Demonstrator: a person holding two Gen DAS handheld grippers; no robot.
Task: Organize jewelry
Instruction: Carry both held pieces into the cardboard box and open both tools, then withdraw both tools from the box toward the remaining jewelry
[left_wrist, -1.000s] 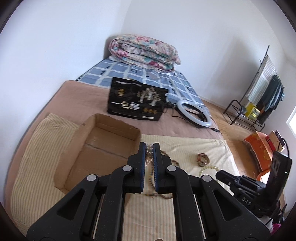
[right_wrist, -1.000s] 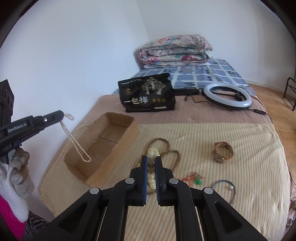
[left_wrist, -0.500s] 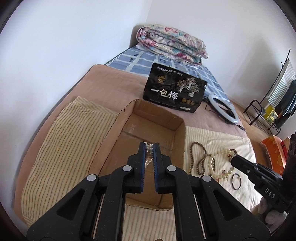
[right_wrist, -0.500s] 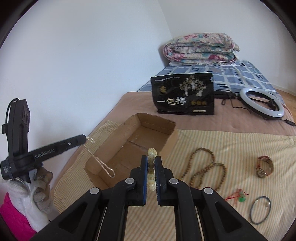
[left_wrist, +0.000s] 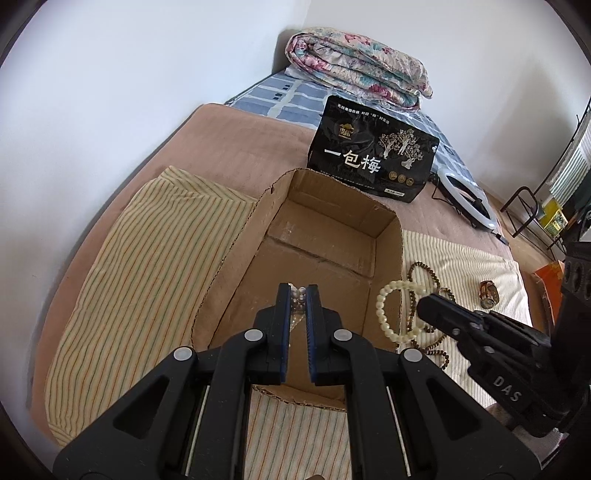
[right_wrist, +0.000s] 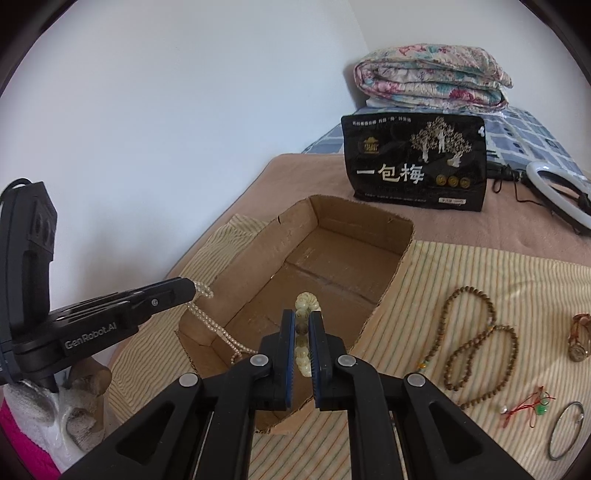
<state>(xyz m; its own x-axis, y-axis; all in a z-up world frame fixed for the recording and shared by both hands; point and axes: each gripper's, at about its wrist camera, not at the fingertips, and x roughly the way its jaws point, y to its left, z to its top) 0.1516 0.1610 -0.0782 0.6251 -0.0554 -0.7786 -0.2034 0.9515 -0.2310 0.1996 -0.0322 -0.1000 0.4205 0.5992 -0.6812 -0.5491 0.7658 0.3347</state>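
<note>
Brown cardboard box (left_wrist: 325, 254) sits open on a striped yellow cloth (left_wrist: 147, 266) spread over the bed, and both tongs hang over it, each clamped on a piece of jewelry. The left gripper (left_wrist: 297, 295) has its jaws pinched on a pearl necklace (right_wrist: 214, 325); from the other side you can see the strand drooping from the tip down over the near corner of the box and into it. The right gripper (right_wrist: 302, 325) is closed tight on a pale bead bracelet (right_wrist: 303, 332), which sticks up above the fingertips and dangles above the right wall of the box, so neither piece is lying loose in the box yet

Rest of the jewelry is on the cloth to the right of the box: a long brown bead necklace (right_wrist: 476, 339) in a loose figure-eight, a watch with a brown strap (right_wrist: 580, 343) further right, a little red-string charm with green beads (right_wrist: 532, 404), and a thin dark bangle (right_wrist: 567, 430) near the edge

Behind the box a black bag with gold trees and Chinese writing (right_wrist: 413, 162) stands upright, a white ring light (right_wrist: 561, 195) lies next to it, and a folded floral quilt (right_wrist: 432, 77) is stacked at the head of the bed
</note>
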